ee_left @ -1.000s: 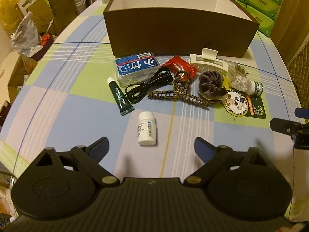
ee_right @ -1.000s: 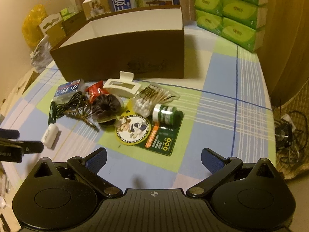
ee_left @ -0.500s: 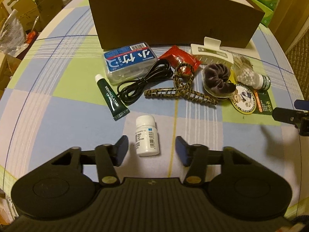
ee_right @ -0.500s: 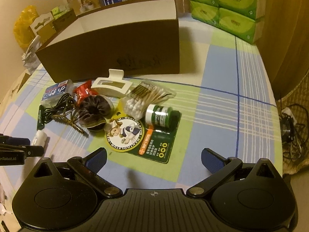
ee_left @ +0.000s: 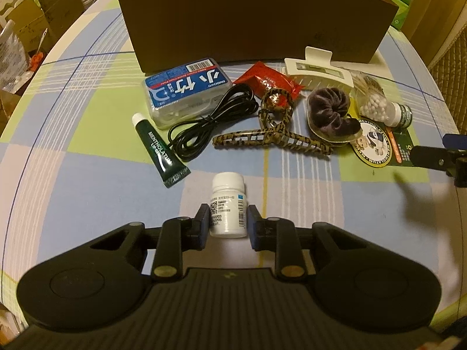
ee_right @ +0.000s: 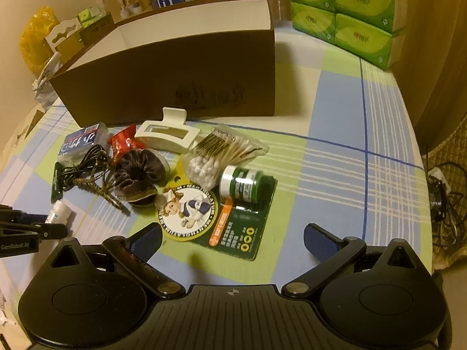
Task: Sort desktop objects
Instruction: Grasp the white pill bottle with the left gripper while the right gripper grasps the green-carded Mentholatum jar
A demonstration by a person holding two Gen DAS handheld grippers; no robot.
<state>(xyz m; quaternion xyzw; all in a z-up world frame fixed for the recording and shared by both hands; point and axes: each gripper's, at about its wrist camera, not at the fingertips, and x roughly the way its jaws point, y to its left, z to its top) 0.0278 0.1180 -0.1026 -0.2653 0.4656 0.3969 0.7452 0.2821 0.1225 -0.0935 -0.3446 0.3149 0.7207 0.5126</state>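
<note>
Left wrist view: left gripper (ee_left: 228,221) jaws, just closing, seemingly clamp the near white bottle (ee_left: 228,204); right gripper (ee_right: 233,240) jaws apart.

Pill bottle (ee_left: 228,205): smooth white plastic, paper label.
Tablecloth (ee_left: 87,180): matt checked cloth.
Box (ee_left: 256,17): matt brown cardboard.
Scrunchie (ee_left: 329,109): soft velvet.
Hair claw (ee_left: 274,137): glossy patterned plastic.
Cable (ee_left: 210,122): glossy black.
</note>
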